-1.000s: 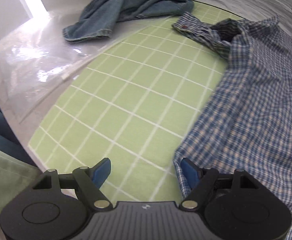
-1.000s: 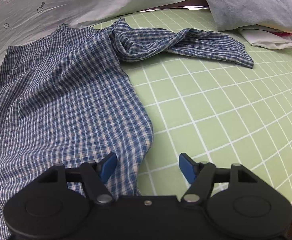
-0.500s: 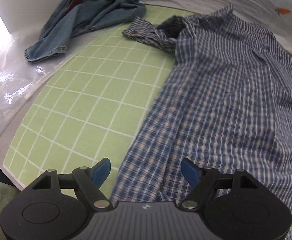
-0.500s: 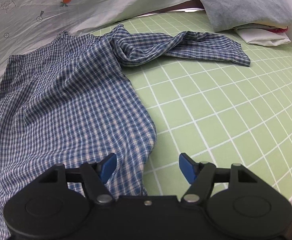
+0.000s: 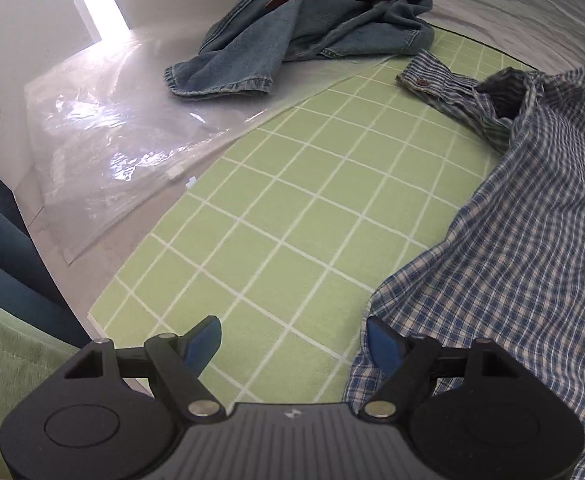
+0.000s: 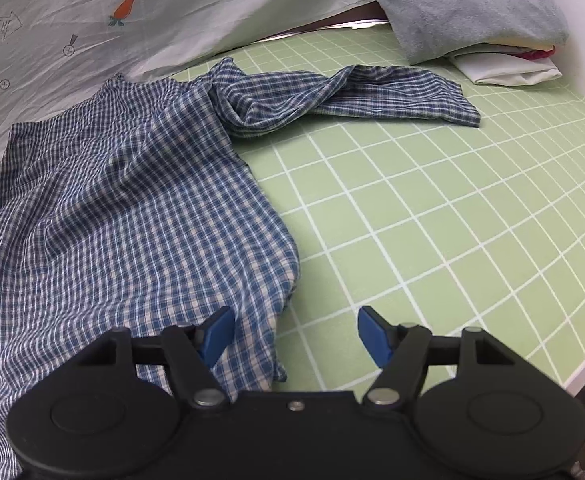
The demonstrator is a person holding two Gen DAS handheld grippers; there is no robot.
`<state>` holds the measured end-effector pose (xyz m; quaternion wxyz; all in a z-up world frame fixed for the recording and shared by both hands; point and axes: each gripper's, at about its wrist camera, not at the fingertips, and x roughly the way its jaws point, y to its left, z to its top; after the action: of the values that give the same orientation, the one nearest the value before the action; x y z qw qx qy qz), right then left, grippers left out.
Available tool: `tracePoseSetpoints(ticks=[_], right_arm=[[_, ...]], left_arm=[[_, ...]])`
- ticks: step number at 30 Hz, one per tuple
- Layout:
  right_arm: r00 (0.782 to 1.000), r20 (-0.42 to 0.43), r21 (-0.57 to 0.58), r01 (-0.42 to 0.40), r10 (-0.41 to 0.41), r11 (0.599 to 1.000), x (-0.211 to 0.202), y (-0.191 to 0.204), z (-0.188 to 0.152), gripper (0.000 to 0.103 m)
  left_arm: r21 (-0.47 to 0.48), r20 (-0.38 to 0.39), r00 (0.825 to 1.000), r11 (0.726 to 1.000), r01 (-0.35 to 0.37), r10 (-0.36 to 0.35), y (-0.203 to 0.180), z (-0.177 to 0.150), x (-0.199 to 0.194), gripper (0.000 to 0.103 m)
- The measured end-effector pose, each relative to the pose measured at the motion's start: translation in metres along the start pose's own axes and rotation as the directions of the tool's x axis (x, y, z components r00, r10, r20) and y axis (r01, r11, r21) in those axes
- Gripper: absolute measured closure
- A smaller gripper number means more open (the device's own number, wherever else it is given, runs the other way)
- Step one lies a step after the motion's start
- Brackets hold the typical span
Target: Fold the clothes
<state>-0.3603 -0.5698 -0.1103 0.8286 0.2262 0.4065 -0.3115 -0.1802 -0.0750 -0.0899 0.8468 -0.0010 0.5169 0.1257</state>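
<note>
Between right jaws, plaid shirt (image 6: 132, 208) hem

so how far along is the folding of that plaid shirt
Barely begun. Done: the plaid shirt is spread on the green grid mat. In hand: nothing; the left gripper is open at its hem, the right gripper closing over its edge. Left: both sleeves, all folds, then the denim jacket.
</note>
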Motion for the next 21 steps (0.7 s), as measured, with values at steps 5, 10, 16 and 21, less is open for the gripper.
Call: tracePoseSetpoints(ticks=[5,10,16,21], right_arm=[[0.996,0.061,0.083,0.058,-0.063,0.995,-0.007,-0.017,0.011,0.044],[0.992,0.012,0.074,0.121,-0.122,0.99,0.004,-0.023,0.012,0.047],[0.998,-0.014,0.025,0.061,-0.06,0.998,0.01,-0.004,0.005,0.051],[1.0,0.009,-0.032,-0.022,0.023,0.999,0.006,0.021,0.006,0.051]], left_arm=[[0.065,0.038,0.998,0.997,0.04,-0.043,-0.02,-0.002,-0.014,0.024],[0.106,0.015,0.996,0.991,0.087,-0.089,-0.036,-0.003,-0.012,0.023],[0.117,-0.026,0.994,0.988,0.105,-0.103,-0.038,-0.011,-0.006,0.023],[0.106,-0.049,0.993,0.989,0.108,-0.103,-0.034,-0.013,-0.001,0.023]])
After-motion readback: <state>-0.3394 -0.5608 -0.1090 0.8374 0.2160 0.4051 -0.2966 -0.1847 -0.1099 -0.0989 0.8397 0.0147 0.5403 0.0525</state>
